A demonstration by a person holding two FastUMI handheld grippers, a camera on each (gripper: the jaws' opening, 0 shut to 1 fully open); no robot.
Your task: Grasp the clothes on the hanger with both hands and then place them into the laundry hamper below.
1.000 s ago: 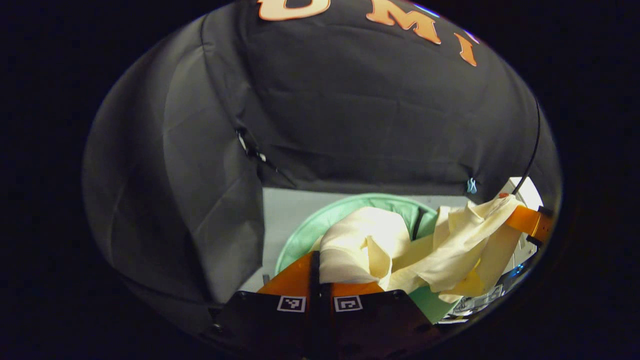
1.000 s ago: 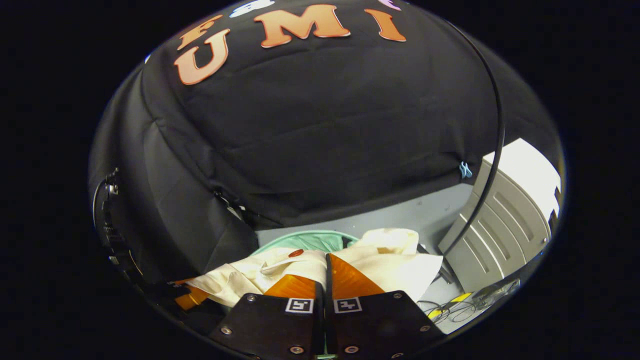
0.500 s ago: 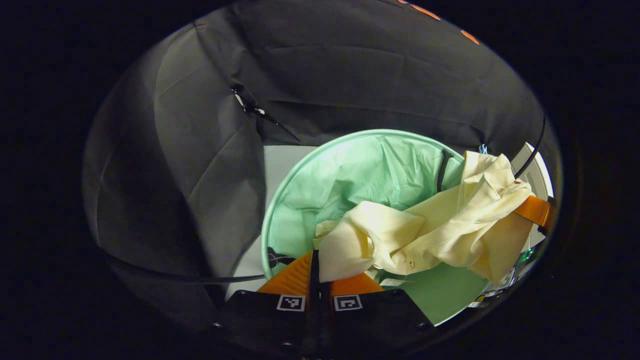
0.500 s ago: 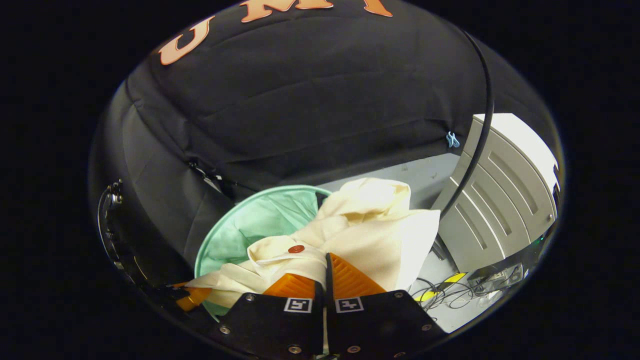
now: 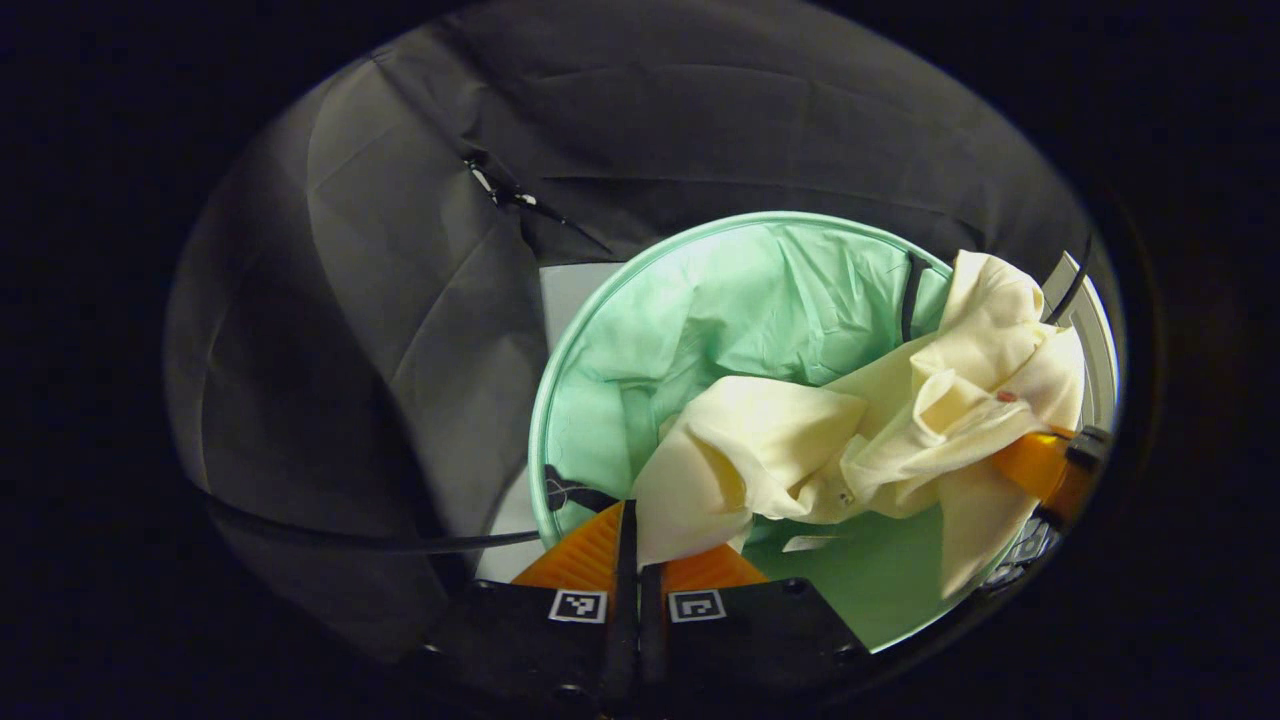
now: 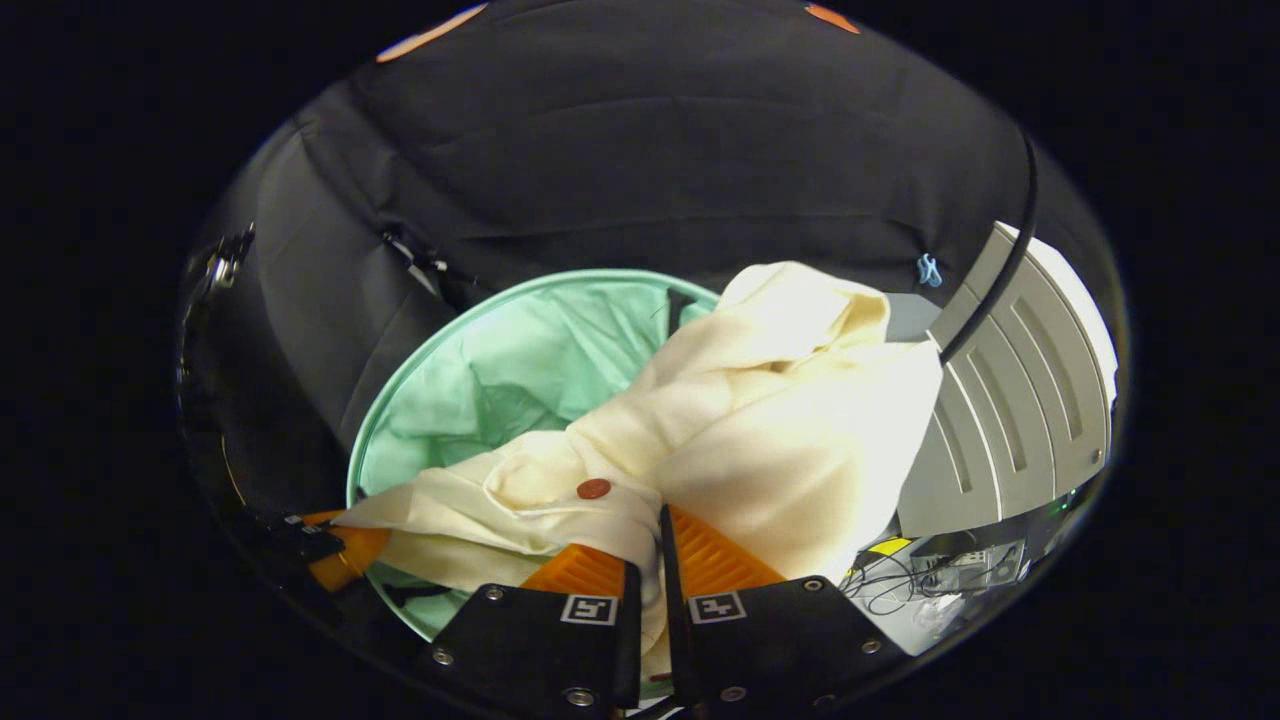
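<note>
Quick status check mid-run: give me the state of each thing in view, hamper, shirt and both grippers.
Hamper: open-topped; inside, only its green lining shows.
Shirt: crumpled, stretched between both grippers above the hamper's mouth, not yet dropped in.
Left gripper: shut on one end of the shirt.
Right gripper: shut on the other end, near a button.
Cabinet: beside the hamper, closed.

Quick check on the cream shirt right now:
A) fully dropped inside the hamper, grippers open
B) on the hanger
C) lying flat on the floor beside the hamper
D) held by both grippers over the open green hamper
D: the cream shirt is pinched by the right gripper and the left gripper, hanging above the green hamper.
</note>
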